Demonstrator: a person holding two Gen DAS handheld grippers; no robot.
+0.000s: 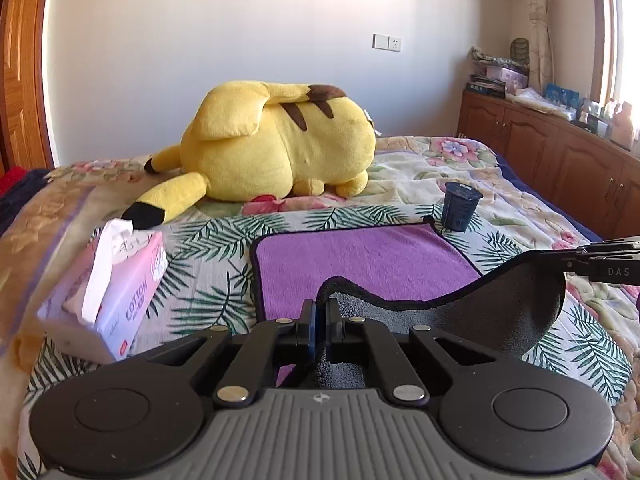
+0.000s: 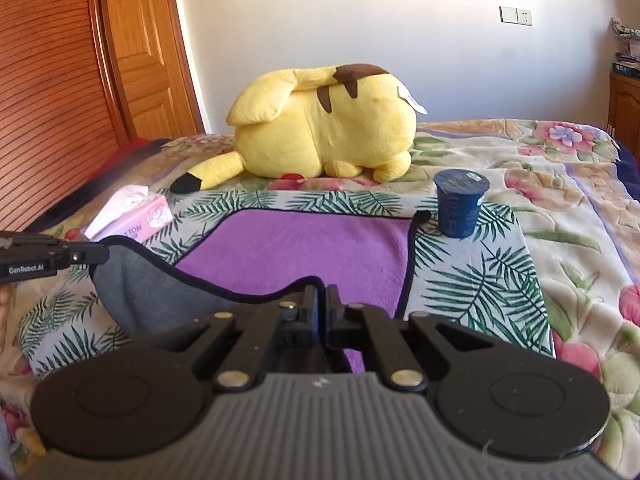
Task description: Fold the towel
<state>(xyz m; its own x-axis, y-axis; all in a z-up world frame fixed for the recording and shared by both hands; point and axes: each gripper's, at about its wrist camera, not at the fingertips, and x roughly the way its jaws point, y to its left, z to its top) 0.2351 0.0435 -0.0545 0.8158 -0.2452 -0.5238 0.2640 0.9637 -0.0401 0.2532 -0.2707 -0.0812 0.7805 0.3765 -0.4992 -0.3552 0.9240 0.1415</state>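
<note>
Both black two-finger tools, left tool (image 1: 320, 312) and right tool (image 2: 320, 300), clenched on near corners of purple, grey-backed, black-edged towel (image 1: 360, 260) spread on floral bed (image 2: 560, 200), lifted for folding forward.

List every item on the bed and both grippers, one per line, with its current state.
Towel: purple side up, near edge lifted, grey underside showing.
Left gripper: shut on the towel's near edge.
Right gripper: shut on the towel's near edge.
Blue cup: upright, lid on, by the towel's far corner.
Tissue box: open, a tissue sticking out.
Plush toy: lying on the bed.
</note>
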